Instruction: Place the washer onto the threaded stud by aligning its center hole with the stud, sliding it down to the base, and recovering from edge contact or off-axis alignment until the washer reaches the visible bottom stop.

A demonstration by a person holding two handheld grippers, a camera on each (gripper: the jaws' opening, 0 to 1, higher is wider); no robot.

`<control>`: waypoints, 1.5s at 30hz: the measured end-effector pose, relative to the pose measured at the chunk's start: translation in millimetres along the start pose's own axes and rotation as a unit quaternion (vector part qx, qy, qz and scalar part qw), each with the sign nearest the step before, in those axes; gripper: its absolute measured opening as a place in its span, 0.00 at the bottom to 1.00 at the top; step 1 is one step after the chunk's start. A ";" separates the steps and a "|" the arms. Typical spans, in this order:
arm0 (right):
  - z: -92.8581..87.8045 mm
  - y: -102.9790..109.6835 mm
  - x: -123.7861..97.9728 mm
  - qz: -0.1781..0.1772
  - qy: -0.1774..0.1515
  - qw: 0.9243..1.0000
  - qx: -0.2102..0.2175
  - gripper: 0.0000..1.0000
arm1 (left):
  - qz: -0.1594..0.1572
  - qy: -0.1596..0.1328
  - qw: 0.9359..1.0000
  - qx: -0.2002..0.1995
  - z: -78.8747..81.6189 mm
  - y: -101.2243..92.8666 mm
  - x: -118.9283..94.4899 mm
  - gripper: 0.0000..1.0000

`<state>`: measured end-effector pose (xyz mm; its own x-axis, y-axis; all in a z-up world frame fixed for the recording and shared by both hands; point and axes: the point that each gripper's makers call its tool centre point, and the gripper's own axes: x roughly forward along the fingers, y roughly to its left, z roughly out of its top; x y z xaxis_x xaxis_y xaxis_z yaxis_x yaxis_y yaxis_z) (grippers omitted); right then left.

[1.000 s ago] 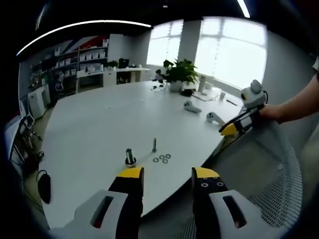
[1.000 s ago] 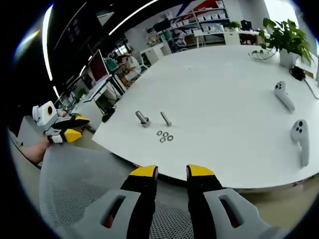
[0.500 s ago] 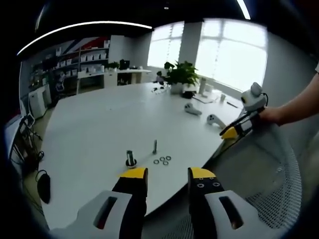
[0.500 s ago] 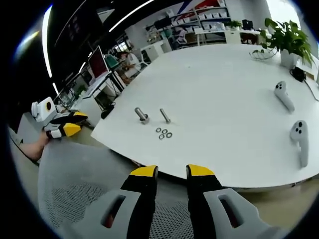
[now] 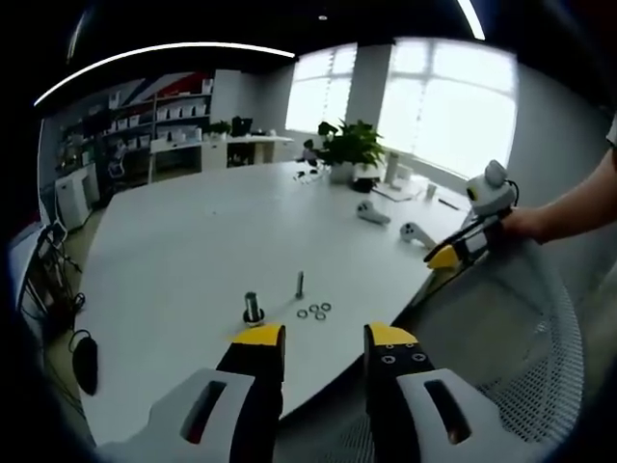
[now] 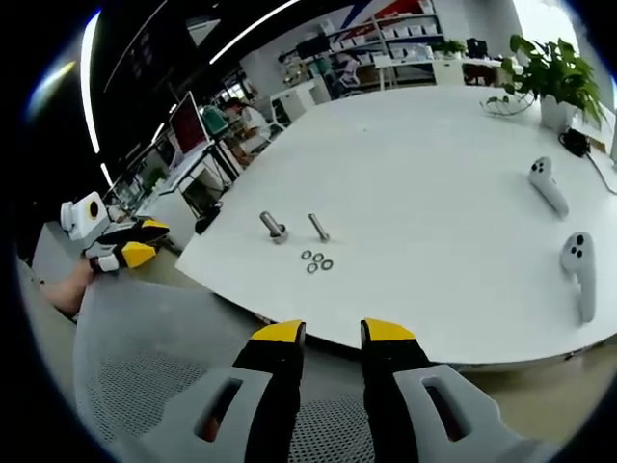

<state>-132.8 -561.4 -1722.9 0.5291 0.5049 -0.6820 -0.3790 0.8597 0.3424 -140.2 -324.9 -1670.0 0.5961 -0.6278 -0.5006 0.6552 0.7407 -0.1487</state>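
Not started: both my grippers hang off the table edge. Left gripper jaws parted, empty; right gripper narrower gap, empty. Three washers lie flat at 12 o'clock ahead, thick stud upright just beside at 10, thin bolt upright, axis vertical. Next: reach in, pinch one washer.

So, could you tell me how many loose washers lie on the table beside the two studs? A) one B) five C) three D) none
C: three washers lie in a small cluster on the table near the two upright studs, none of them on a stud yet.
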 end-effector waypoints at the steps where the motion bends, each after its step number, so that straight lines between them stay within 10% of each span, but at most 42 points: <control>1: 0.5 0.7 0.1 0.000 0.001 1.000 -0.003 0.26 | -0.002 0.001 1.000 0.001 -0.3 -0.7 0.2 0.30; 11: 4.7 13.6 10.3 -0.003 0.104 0.977 -0.187 0.28 | 0.000 0.000 1.000 0.003 -0.4 1.4 -0.6 0.31; 27: 4.3 25.1 91.4 0.011 0.103 0.993 -0.061 0.28 | 0.012 -0.005 1.000 0.000 0.8 5.4 -3.0 0.31; 45: -9.6 25.3 139.1 0.003 0.151 0.980 -0.129 0.28 | 0.019 0.007 1.000 -0.001 -3.2 8.4 -1.5 0.29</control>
<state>-76.1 -470.2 -1815.3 0.2918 0.4307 -0.8540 -0.5813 0.7889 0.1993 -137.1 -317.0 -1673.3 0.6139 -0.5964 -0.5171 0.6315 0.7641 -0.1317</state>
